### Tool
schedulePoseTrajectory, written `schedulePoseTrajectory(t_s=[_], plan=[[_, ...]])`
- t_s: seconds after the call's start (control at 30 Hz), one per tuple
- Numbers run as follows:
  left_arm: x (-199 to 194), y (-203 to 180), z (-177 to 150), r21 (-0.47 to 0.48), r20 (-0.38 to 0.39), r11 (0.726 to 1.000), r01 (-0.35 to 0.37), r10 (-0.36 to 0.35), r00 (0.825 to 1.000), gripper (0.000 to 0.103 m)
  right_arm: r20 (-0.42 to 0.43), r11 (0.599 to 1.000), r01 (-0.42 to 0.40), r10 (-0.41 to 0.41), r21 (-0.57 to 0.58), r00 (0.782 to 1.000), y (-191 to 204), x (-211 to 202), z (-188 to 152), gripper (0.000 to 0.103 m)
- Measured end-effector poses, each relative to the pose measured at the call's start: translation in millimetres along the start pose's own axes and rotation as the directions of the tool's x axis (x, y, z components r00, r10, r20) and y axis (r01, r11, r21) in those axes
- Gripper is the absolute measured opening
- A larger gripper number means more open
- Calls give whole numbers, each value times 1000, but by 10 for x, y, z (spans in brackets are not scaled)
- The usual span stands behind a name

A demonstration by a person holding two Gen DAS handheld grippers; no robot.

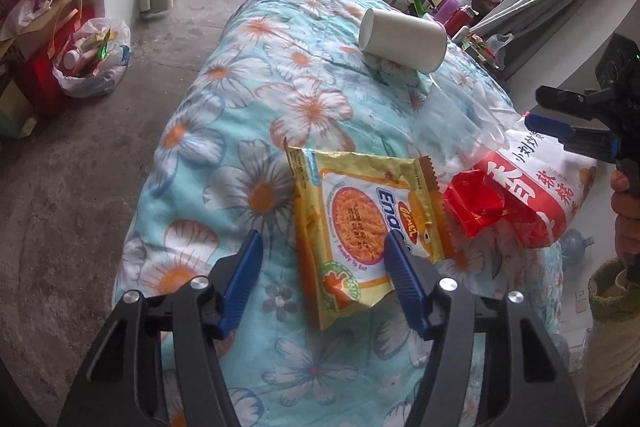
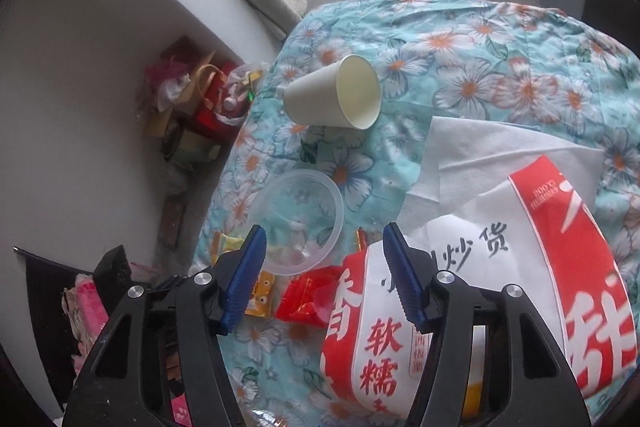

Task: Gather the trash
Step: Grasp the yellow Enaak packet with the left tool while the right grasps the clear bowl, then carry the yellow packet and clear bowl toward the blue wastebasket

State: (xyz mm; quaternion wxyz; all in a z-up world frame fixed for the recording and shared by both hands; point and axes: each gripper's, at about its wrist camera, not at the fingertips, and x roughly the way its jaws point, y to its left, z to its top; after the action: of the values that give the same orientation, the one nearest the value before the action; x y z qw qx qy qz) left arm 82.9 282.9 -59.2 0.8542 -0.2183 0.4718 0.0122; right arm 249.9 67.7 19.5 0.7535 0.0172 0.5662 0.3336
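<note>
Two empty containers (paper cup [image 2: 336, 93], clear bowl [image 2: 298, 223])

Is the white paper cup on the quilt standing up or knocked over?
Knocked over. The paper cup lies on its side on the floral quilt, its open mouth facing the right wrist camera; the visible interior looks empty.

1. Left gripper [image 1: 322, 257]: jaws spread wide, blue pads [image 1: 244, 281] apart, nothing between them, pointed forward and down.
2. Right gripper [image 2: 324, 253]: jaws likewise wide, empty, angled down.
3. Right hand [image 1: 624, 211] wraps that gripper's handle, far right in the left wrist view.
</note>
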Motion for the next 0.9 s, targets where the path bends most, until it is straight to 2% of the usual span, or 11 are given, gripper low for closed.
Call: schedulePoseTrajectory(t_s=[0.13,0.17,0.23,0.3,0.4,0.53,0.63,0.9], plan=[[-11,-29,-4,18,15,999,-45,45,999,47,-47,999,45,-45,-4,998,-44,206,102,47],[-15,-26,-6,22,21,998,-57,56,998,41,-58,999,52,-53,-5,997,-60,248,125,45],[-21,-29,-13,28,31,997,-77,76,997,35,-78,998,62,-63,-11,995,-68,323,149,41],[-23,-26,-14,27,40,996,-80,78,996,26,-95,997,75,-77,-20,993,-66,389,161,38],[-32,-25,-17,21,50,996,-83,82,995,19,-121,995,91,-94,-35,988,-61,477,168,27],[-46,12,-10,0,60,998,-65,65,996,15,-141,995,92,-97,-43,985,-64,536,162,9],[-72,33,-3,-10,71,999,-51,51,996,12,-134,996,83,-88,-46,987,-49,500,170,5],[-258,7,66,-13,141,1000,-22,23,990,9,-82,997,54,-58,-61,995,83,340,211,4]])
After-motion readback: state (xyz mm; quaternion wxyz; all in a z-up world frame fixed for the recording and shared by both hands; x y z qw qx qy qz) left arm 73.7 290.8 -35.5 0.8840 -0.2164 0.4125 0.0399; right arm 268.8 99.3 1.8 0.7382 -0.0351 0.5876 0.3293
